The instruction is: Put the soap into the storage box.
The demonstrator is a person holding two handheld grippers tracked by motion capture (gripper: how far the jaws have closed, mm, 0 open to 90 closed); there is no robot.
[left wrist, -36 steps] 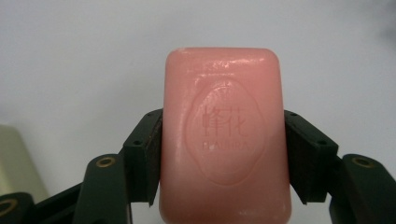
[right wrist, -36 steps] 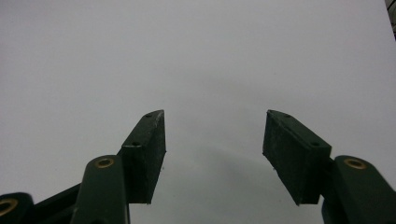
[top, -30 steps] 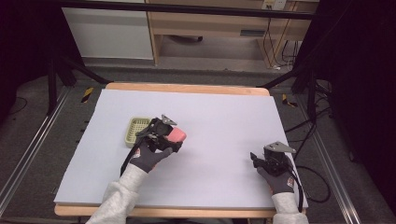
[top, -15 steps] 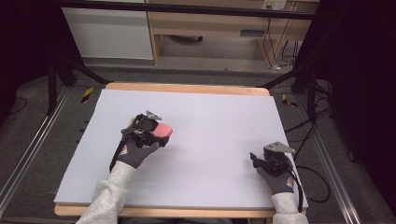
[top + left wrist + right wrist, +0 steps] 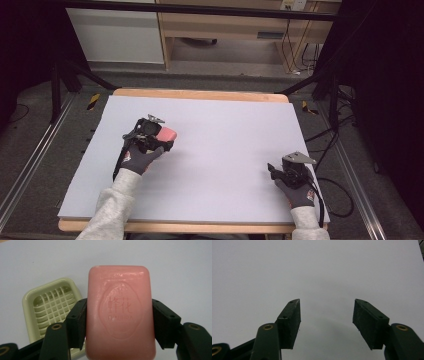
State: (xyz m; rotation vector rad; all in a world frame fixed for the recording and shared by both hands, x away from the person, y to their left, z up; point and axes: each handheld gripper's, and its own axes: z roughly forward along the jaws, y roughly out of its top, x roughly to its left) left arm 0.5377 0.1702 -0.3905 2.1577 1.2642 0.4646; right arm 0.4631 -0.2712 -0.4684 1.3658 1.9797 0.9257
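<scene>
Soap bar (image 5: 120,315), pink with stamped lettering, sits clamped across its width in my left gripper (image 5: 119,322), both pads pressed on its long sides so it can't slip while I carry it. Just past it and lower left in the left gripper view lies the pale green soap dish (image 5: 51,305) with a slotted grid floor, likely where I'm heading. My right gripper (image 5: 327,320) rests idle, jaws apart over bare white table (image 5: 225,125).
</scene>
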